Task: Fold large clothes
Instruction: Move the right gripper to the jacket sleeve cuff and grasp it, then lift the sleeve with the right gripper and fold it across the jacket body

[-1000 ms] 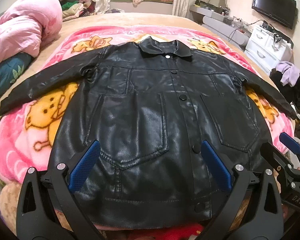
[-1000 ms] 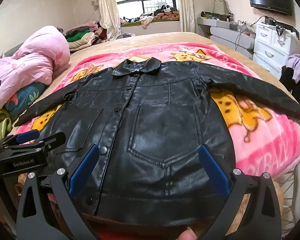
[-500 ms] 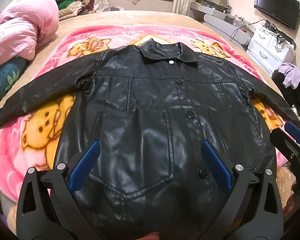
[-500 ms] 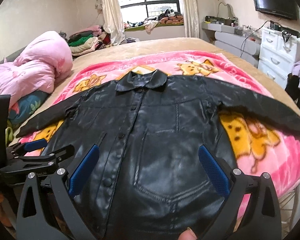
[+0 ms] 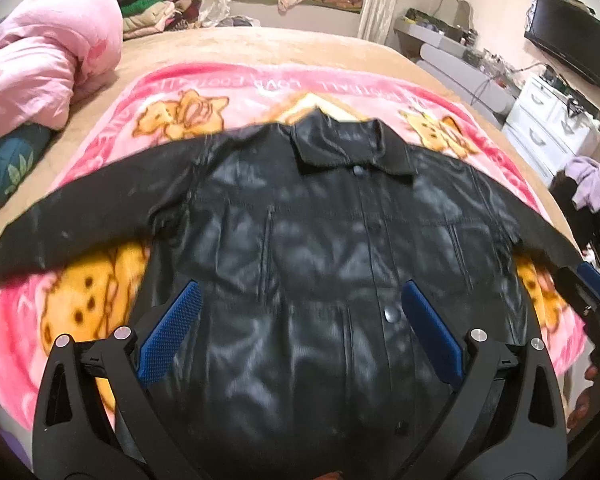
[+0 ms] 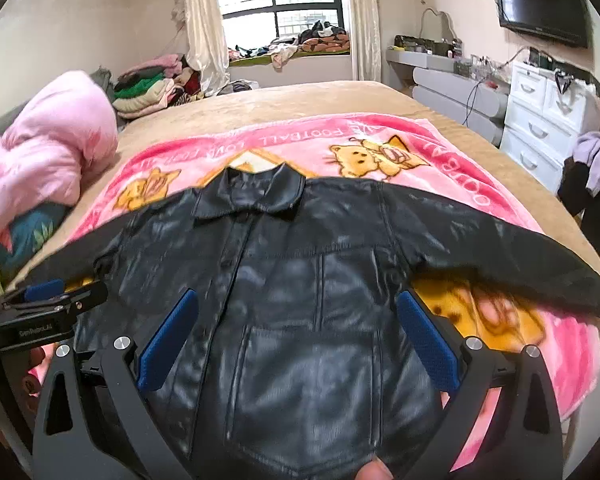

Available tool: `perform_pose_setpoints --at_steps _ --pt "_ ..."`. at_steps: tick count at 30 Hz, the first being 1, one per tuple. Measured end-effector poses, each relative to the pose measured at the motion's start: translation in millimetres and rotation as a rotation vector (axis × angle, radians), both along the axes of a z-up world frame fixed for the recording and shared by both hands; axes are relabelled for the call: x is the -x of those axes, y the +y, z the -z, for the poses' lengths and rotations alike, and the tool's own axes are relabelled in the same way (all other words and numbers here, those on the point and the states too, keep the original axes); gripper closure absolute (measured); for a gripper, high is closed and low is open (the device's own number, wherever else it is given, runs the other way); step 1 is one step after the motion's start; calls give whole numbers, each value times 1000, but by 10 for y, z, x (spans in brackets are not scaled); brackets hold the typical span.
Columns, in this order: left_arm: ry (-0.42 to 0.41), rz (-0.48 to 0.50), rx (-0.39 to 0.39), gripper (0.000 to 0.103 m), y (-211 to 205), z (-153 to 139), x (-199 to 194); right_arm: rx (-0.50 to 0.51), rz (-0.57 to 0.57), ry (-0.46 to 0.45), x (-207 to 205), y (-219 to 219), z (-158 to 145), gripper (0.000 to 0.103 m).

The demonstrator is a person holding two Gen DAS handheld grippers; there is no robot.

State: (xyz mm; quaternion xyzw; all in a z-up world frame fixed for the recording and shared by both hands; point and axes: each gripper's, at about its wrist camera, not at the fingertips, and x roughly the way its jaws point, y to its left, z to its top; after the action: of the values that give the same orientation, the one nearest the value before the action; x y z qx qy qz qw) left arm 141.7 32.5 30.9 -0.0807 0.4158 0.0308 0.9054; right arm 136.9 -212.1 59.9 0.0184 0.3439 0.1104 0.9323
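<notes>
Looking forward from the left wrist, a black leather jacket (image 5: 320, 264) lies flat, front side up, on a pink cartoon-print blanket (image 5: 204, 92) spread over a bed (image 5: 236, 46). Its surface is glossy and creased, with a stitched seam across the chest, a buttoned placket running down the middle and a patch pocket low on the front. The collar (image 5: 352, 150) points away from the camera toward the window end of the room, and the hem comes toward the camera, so the body's long axis runs from near to far. Both sleeves reach out sideways, roughly at right angles to the body. The left gripper (image 5: 298, 332) hangs over the lower front with its blue-padded fingers (image 5: 168, 330) spread wide and nothing between them. At the right edge, part of the right gripper (image 5: 592, 292) shows, too little to judge.

From the right wrist, the same jacket (image 6: 300, 300) lies the same way, collar (image 6: 256, 192) far, hem near; its right-hand sleeve (image 6: 500, 256) stretches across the blanket (image 6: 420, 148) toward the bed's edge. The right gripper (image 6: 298, 340) is released, its blue pads (image 6: 428, 344) wide apart above the pocket. A fingertip (image 6: 374, 472) shows at the bottom edge. The left gripper (image 6: 48, 300) sits at the left edge, over the other sleeve. A pink duvet (image 6: 56, 144) is heaped to the left.
</notes>
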Motion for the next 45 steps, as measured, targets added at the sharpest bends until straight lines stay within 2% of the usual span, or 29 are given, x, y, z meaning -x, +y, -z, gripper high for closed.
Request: perform_pose_setpoints --at_steps 11,17,22,28,36,39,45 --pt "-15 17 -27 9 -108 -138 -582 -51 63 -34 -634 -200 -290 4" --pt "-4 101 -14 9 -370 -93 -921 -61 133 -23 -829 -429 -145 4" --pt "19 151 -28 9 -561 83 -1120 -105 211 4 -936 -770 25 4" --pt "43 231 -6 9 -741 387 -1251 -159 360 57 -1034 -1266 283 4" --pt "110 279 15 9 -923 681 -1309 -250 566 92 -997 -1923 565 4" --pt "115 287 15 9 -974 728 -1295 -232 680 100 -936 -2161 663 4" --pt "125 331 8 9 -1105 812 -1254 -327 925 108 -672 -2639 878 4"
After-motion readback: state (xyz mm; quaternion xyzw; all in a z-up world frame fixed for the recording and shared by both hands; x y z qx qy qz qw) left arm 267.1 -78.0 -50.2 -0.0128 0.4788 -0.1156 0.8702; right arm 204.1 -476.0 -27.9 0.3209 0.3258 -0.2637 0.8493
